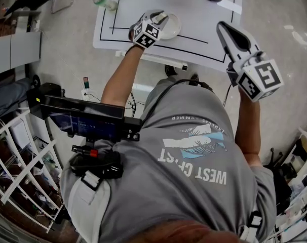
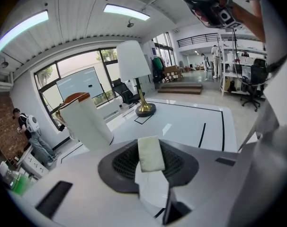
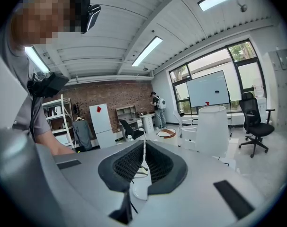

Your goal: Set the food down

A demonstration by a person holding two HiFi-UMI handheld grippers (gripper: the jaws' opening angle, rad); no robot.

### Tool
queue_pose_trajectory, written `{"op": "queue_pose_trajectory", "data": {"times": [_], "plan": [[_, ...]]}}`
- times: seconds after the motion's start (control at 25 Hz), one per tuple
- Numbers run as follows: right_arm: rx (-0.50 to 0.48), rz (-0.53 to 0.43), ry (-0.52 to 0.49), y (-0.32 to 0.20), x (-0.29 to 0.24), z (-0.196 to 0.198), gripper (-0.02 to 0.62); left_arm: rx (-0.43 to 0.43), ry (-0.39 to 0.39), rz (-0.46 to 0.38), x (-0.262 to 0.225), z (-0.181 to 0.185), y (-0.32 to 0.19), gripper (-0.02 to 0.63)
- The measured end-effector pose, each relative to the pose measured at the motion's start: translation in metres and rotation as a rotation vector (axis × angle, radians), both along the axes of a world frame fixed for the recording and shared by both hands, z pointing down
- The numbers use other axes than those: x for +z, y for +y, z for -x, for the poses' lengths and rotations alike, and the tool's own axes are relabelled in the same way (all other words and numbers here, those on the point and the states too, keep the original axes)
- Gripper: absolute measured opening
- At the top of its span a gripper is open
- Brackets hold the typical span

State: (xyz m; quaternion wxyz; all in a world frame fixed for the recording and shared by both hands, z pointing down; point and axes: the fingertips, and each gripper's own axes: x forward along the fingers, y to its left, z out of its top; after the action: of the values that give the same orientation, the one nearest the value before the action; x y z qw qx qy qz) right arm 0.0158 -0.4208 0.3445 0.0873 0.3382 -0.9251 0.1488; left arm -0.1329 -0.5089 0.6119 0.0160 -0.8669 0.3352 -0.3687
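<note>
The biggest thing I see from the head view is the white table (image 1: 209, 24) with black lines on it, filling the 12 o'clock part of the frame beyond the person's grey T-shirt (image 1: 194, 156).

In the left gripper view a white lamp (image 2: 133, 60) on a gold base stands on that table at 12 o'clock. A white cylinder with a brown top (image 2: 86, 124) stands at 10 o'clock.

A white plate (image 1: 178, 30) lies on the table at 12 o'clock in the head view. My left gripper (image 1: 160, 19) hangs over the plate's left part and points down at it.

Its fingers (image 2: 122, 162) stand part-way apart and are clamped on a pale, rectangular slab of food (image 2: 150, 155). The slab sits on edge between the two dark ribbed pads, and its far end pokes out past their tips. I cannot tell whether the slab touches the plate.

My right gripper (image 1: 223, 28) is at 2 o'clock in the head view, over the table's near right corner. Its fingers (image 3: 124, 164) are pressed together to a thin seam, with nothing between them.
</note>
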Motion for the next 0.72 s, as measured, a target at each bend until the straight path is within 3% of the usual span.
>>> {"op": "queue_pose_trajectory", "data": {"times": [0.72], "plan": [[0.033, 0.02, 0.022, 0.017, 0.009, -0.006, 0.015, 0.131, -0.222, 0.06, 0.066, -0.002, 0.008, 0.106]]}}
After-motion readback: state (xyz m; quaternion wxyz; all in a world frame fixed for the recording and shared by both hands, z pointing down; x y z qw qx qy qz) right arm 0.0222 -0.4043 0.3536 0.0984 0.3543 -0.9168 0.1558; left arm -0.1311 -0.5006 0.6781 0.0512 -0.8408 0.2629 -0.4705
